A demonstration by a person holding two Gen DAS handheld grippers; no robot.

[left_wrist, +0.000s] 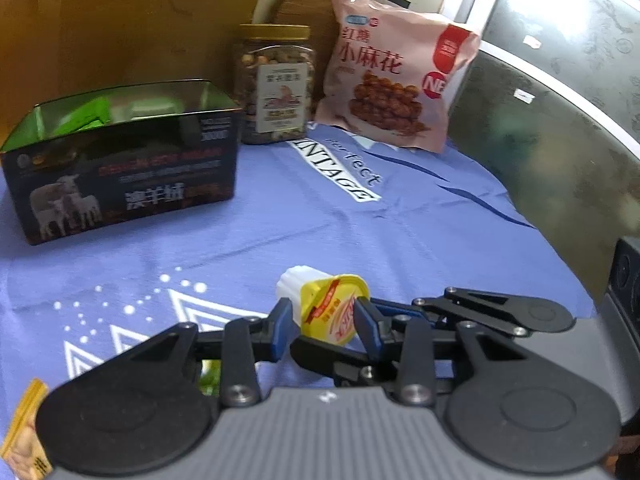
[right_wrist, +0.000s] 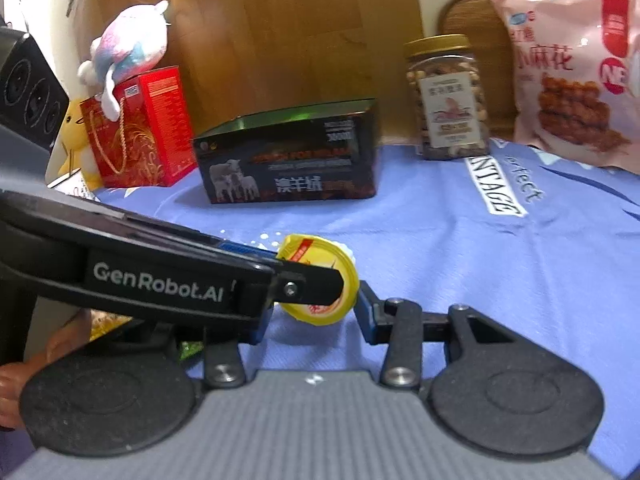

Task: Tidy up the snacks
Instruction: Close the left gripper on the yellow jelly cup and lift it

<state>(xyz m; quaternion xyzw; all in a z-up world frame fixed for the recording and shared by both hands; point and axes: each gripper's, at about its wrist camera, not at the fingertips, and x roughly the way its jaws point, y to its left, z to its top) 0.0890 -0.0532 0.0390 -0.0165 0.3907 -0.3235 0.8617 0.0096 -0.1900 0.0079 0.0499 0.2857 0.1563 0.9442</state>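
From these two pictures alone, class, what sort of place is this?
Probably a home, on a table spread with a blue printed cloth. A nut jar, a pink snack bag and a plush toy on a red gift bag suggest it.

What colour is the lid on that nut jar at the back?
Gold lid on the clear nut jar; right wrist view shows it best.

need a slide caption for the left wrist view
Left hand-held gripper clasps a yellow-lidded jelly cup above the blue cloth, with an open sheep-print box, nut jar and pink snack bag behind.
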